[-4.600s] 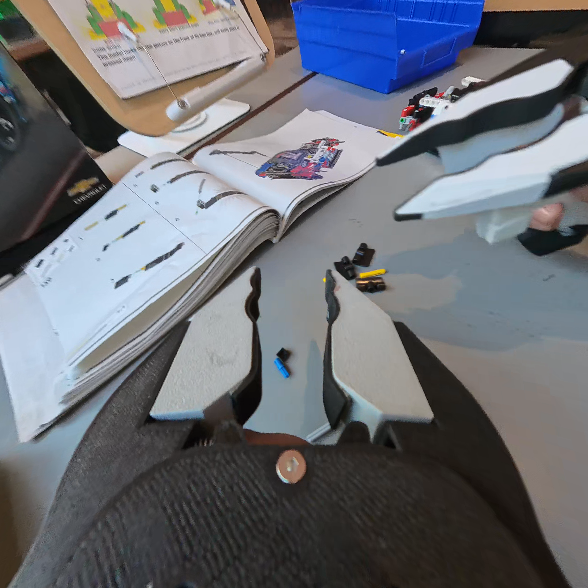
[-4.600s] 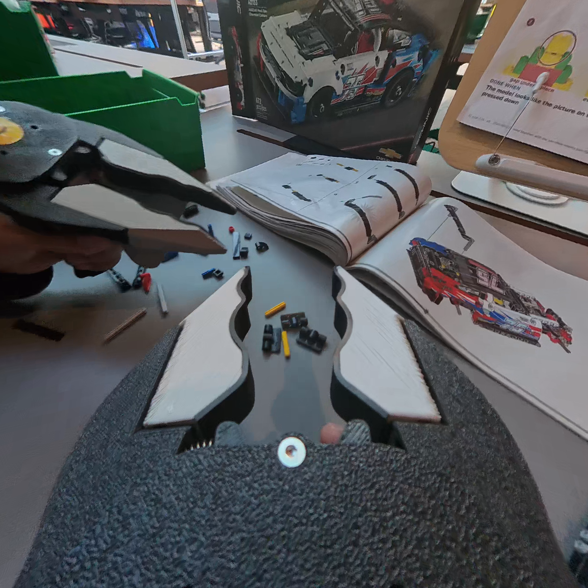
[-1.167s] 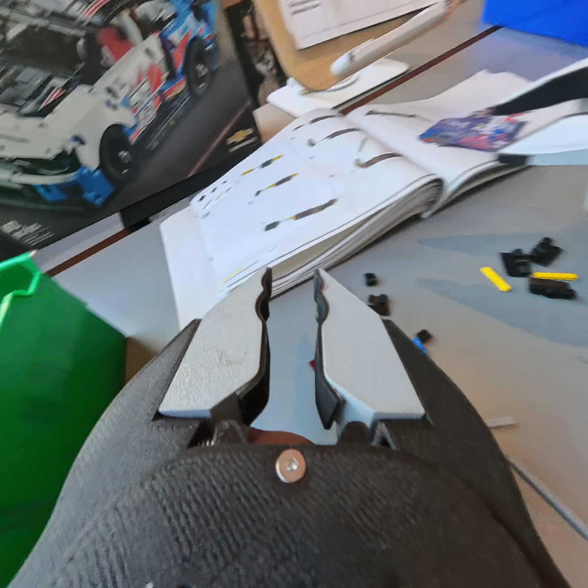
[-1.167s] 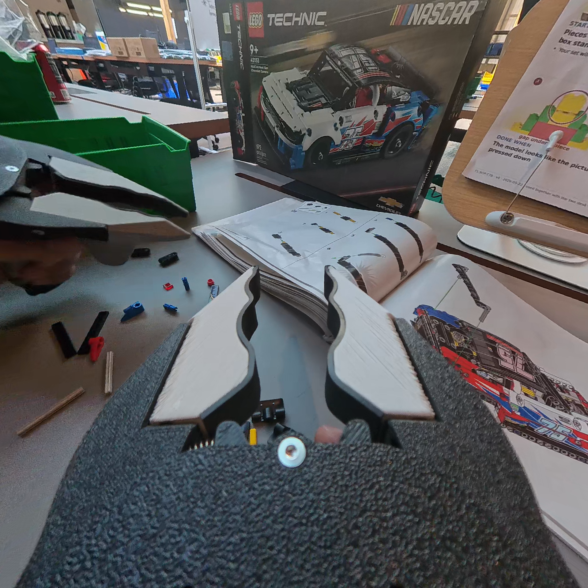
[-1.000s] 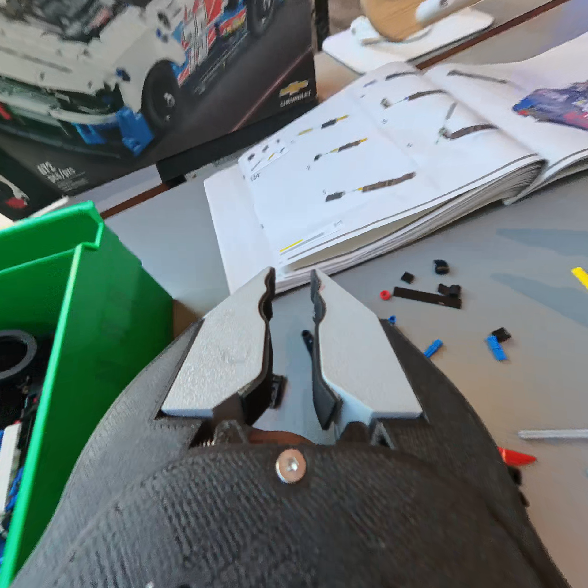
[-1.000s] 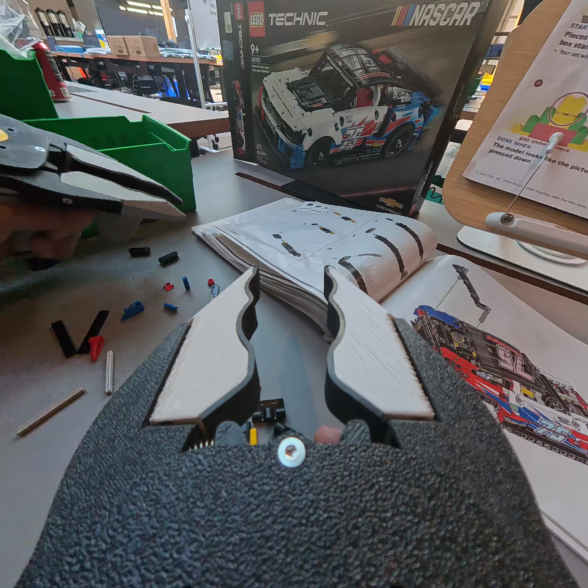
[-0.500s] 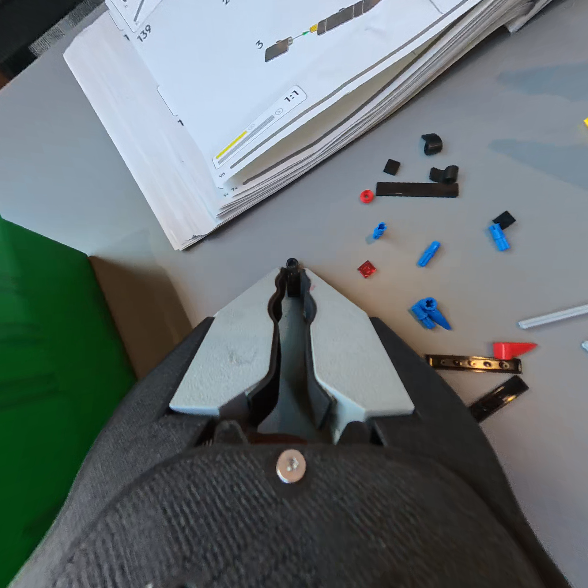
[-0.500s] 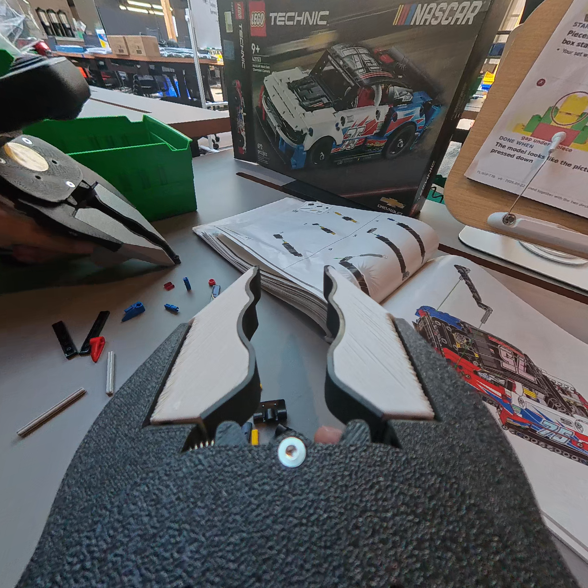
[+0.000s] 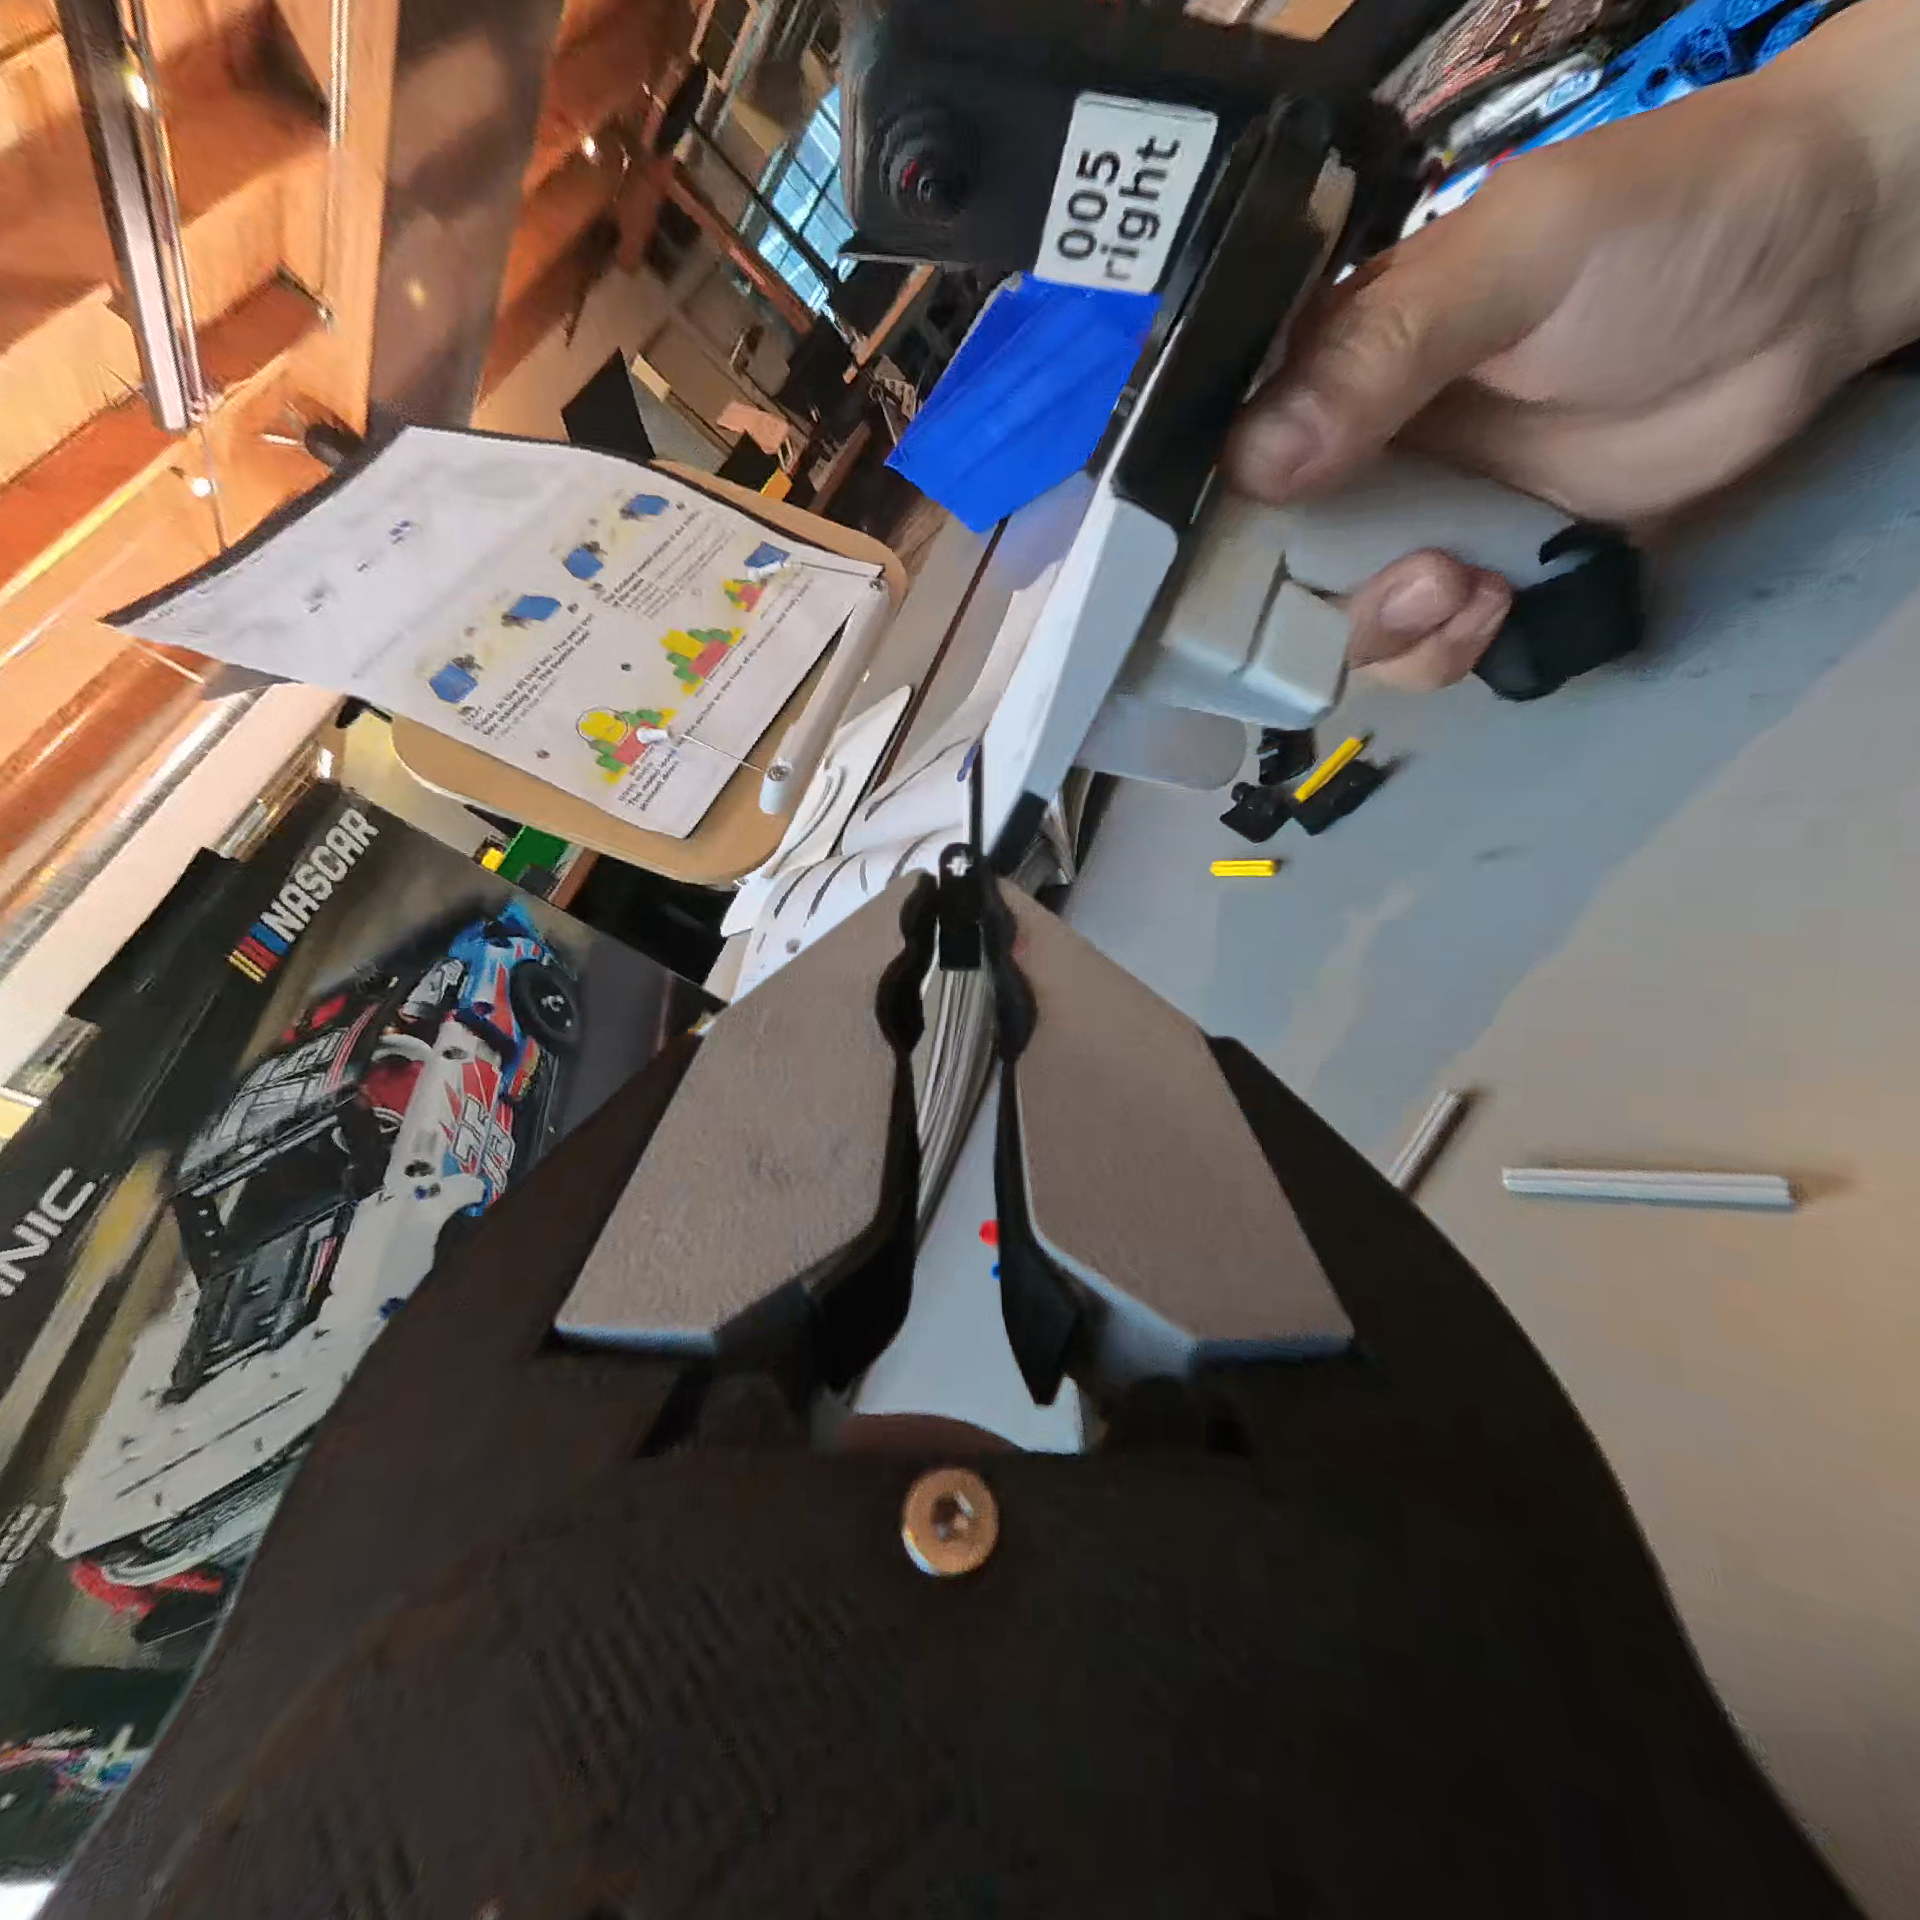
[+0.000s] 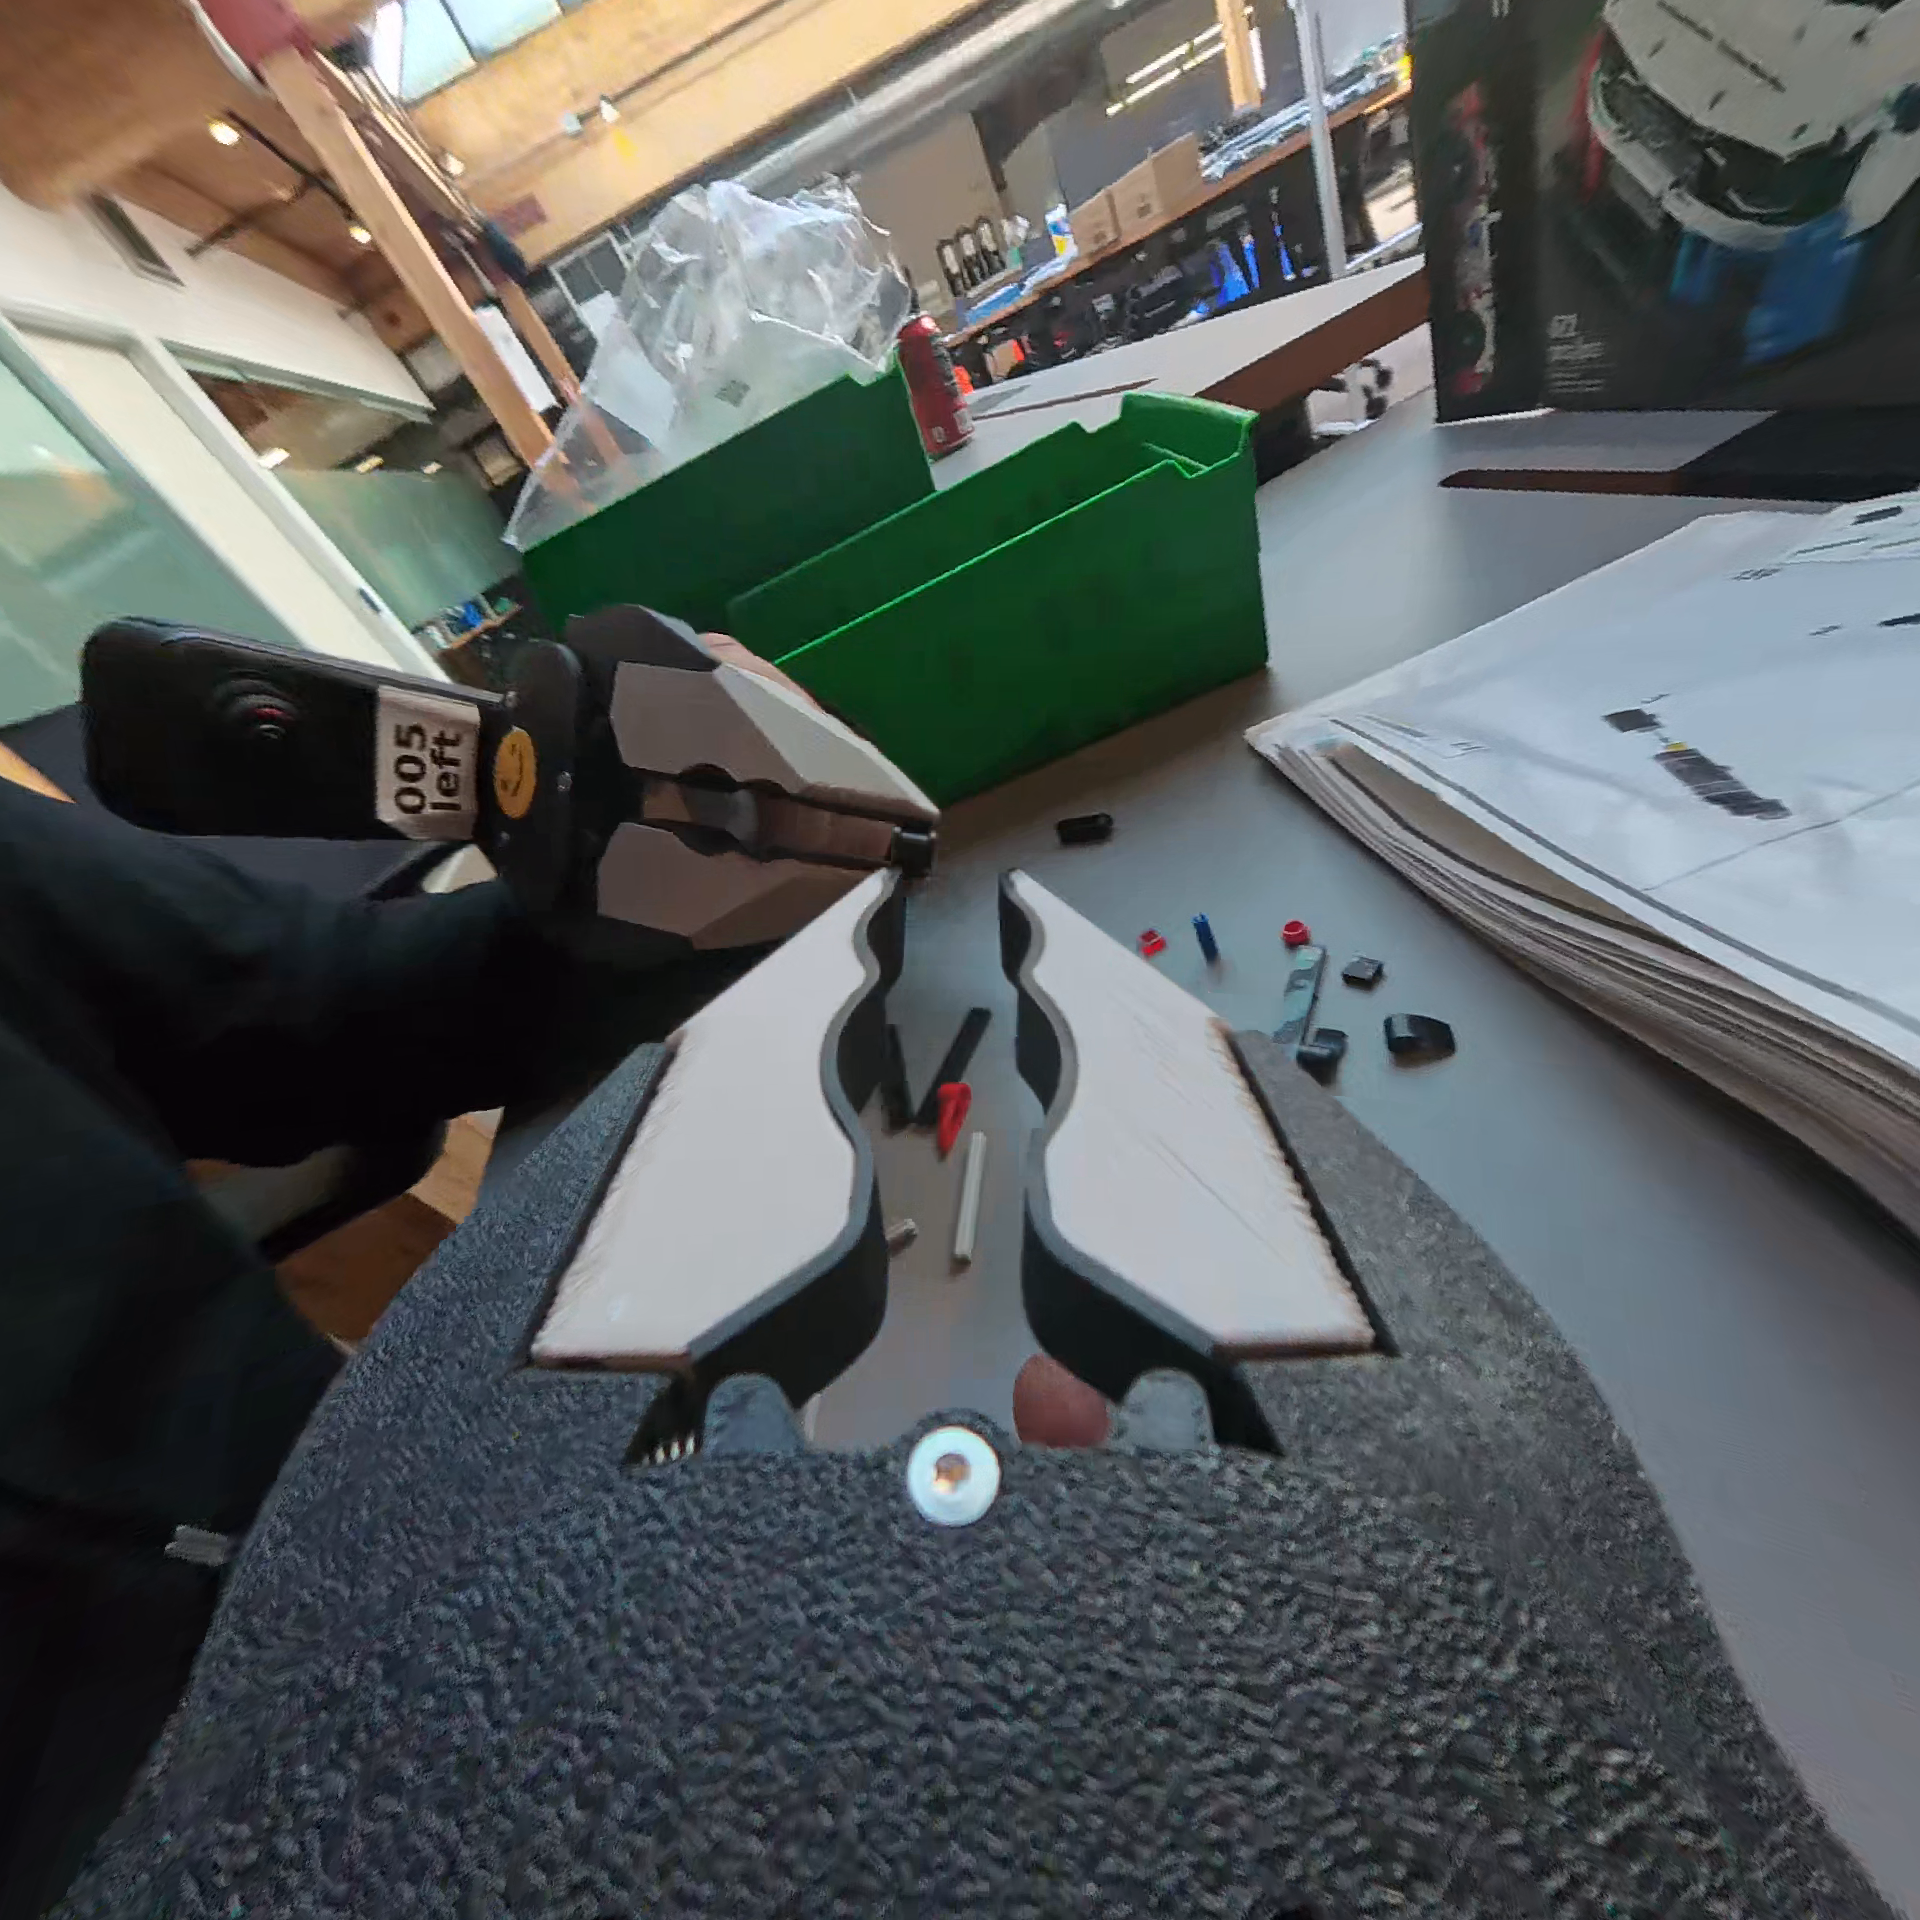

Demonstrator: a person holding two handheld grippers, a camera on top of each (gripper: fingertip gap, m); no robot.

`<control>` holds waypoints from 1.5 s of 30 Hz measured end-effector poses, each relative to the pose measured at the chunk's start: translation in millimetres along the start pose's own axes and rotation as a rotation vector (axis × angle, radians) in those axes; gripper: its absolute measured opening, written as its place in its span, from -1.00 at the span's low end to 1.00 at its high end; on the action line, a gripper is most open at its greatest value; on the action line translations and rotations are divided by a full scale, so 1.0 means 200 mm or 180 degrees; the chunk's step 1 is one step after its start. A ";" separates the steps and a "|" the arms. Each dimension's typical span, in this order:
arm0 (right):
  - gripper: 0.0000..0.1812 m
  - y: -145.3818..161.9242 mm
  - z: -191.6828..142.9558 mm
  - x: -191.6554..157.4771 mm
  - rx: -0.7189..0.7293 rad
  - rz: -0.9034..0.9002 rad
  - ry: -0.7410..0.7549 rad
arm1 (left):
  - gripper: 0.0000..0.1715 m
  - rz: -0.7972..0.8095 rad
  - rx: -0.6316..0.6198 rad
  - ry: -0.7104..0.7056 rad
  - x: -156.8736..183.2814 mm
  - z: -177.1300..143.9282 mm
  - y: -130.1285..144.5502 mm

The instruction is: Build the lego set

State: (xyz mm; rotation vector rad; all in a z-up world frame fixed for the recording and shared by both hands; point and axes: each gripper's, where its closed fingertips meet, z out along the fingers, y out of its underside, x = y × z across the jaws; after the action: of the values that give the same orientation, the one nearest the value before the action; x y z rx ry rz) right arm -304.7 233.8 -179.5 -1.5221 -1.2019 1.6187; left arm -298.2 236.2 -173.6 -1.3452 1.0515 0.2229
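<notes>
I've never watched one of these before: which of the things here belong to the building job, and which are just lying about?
In use:
left gripper, shut on a small black peg
right gripper, open
instruction booklet
loose pieces

Lying about:
green bin
plastic bag
red can

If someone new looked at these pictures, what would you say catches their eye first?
Probably the left gripper, lifted off the table and shut on a small black pin, its tip right beside the open right gripper. Next, the two green bins behind them. Then the loose pieces on the grey table, such as the red wedge, beside the open manual.
</notes>
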 end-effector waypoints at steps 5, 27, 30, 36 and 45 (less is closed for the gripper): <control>-0.80 0.00 0.00 -0.08 0.0028 0.0307 -0.0482 | -0.94 -0.0045 0.0138 0.0120 0.02 -0.02 -0.02; -0.92 0.32 -0.46 0.32 -0.2586 -0.0857 0.1441 | -0.45 -0.2298 -0.2252 0.0303 -0.05 -0.18 0.59; -0.88 0.36 -0.47 0.33 -0.2696 -0.0824 0.1455 | -0.55 -0.2429 -0.2537 0.0369 -0.03 -0.31 0.63; -0.78 0.39 -0.47 0.35 -0.2806 -0.0911 0.1427 | -0.66 -0.2028 -0.3228 0.0050 0.02 -0.44 0.78; -0.77 0.22 -0.48 0.22 -0.2473 -0.1082 0.1332 | -0.87 -0.2003 -0.3449 -0.0424 -0.08 -0.40 0.93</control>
State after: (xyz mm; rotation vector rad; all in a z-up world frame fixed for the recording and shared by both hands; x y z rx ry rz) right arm -211.3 275.5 -231.8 -1.8372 -1.8145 0.5694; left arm -472.7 225.5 -278.5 -2.5126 0.2933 0.4256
